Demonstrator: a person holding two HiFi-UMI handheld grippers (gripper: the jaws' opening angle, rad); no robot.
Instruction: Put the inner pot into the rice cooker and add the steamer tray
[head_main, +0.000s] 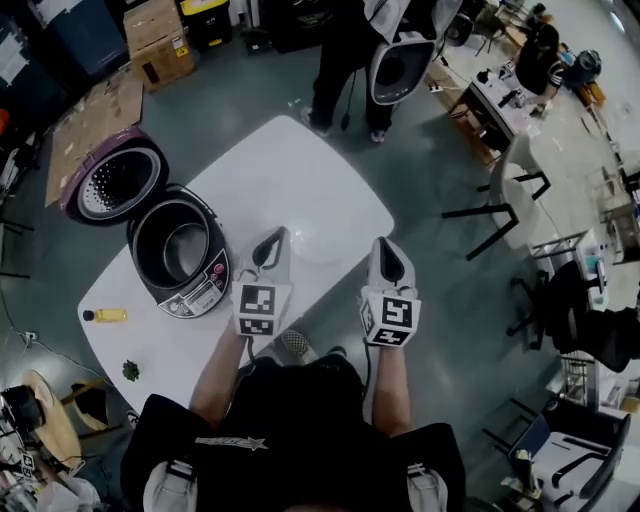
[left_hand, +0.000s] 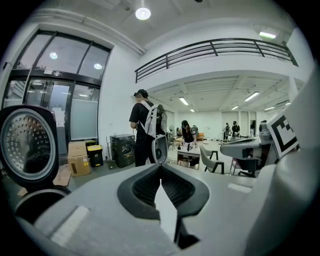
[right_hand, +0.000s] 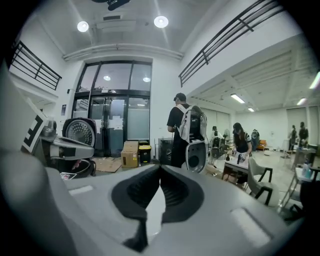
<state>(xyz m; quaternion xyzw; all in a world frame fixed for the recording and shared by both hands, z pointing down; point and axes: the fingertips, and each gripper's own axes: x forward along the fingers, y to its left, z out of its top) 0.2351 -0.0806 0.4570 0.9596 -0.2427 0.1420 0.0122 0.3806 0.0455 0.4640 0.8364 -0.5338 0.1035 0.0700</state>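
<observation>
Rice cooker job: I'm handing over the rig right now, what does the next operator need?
Left gripper: shut, empty, beside the rice cooker.
Right gripper: shut, empty, by the table's near edge.
Lid open; metal inside is possibly the inner pot, unconfirmed.
Likely steamer tray, pale and round, lies on the table between the grippers.
Left: confirm pot, add tray.

No readable text. Rice cooker (head_main: 195, 293) panel print too small. Cardboard box (head_main: 162, 52) label blurred. Square coded markers, no letters, on left hand-held gripper (head_main: 277, 233), right hand-held gripper (head_main: 386, 243).
</observation>
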